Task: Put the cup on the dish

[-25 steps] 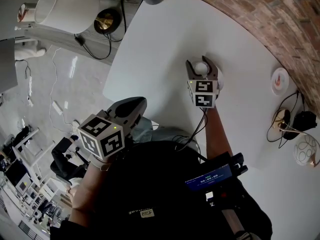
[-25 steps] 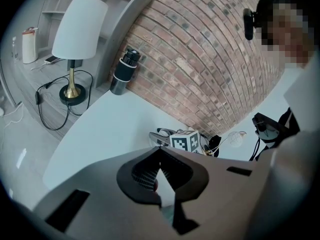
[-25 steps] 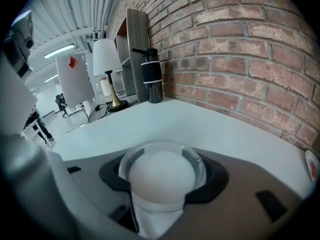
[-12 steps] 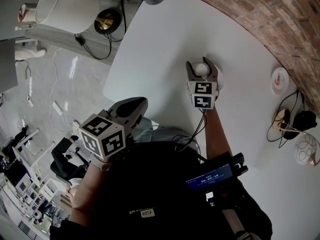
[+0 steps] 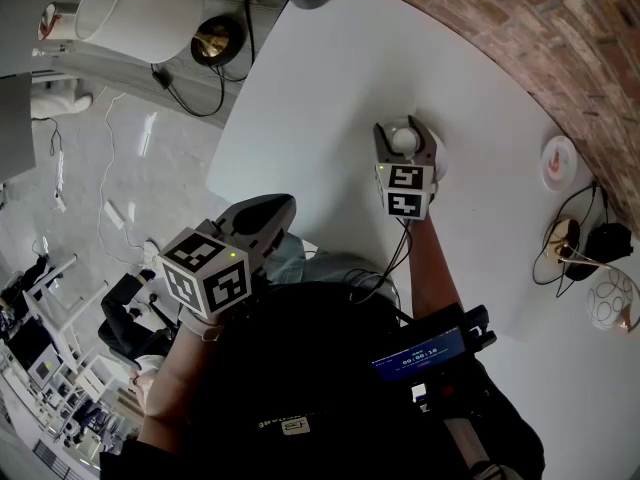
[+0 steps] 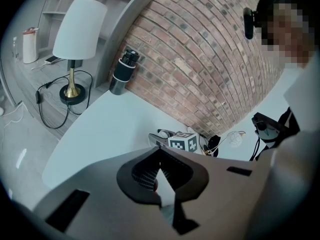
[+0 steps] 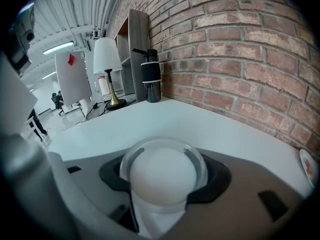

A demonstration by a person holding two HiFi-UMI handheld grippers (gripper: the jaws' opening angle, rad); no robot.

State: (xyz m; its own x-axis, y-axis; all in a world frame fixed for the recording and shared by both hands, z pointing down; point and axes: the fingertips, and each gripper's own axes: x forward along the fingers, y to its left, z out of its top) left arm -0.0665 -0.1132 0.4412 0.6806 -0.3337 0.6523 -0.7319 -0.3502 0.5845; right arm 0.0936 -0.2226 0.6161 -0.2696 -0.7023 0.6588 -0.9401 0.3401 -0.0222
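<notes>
Currently right gripper (image 5: 404, 134) clasps the cup (image 7: 162, 173); keep it level, carry to dish (image 5: 559, 160) at frame right. Left gripper (image 5: 272, 211) fingers closed, empty.

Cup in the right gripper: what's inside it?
A white ball-shaped thing nearly fills the clear cup. The right gripper is closed on the cup's sides, and its jaws cover the cup's base, so nothing below the ball shows.

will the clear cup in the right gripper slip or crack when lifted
Probably slippery: the cup looks smooth and clear between the right gripper's curved jaws. Likely stiff, since its rim is round under grip. The white dome inside may add weight.
</notes>
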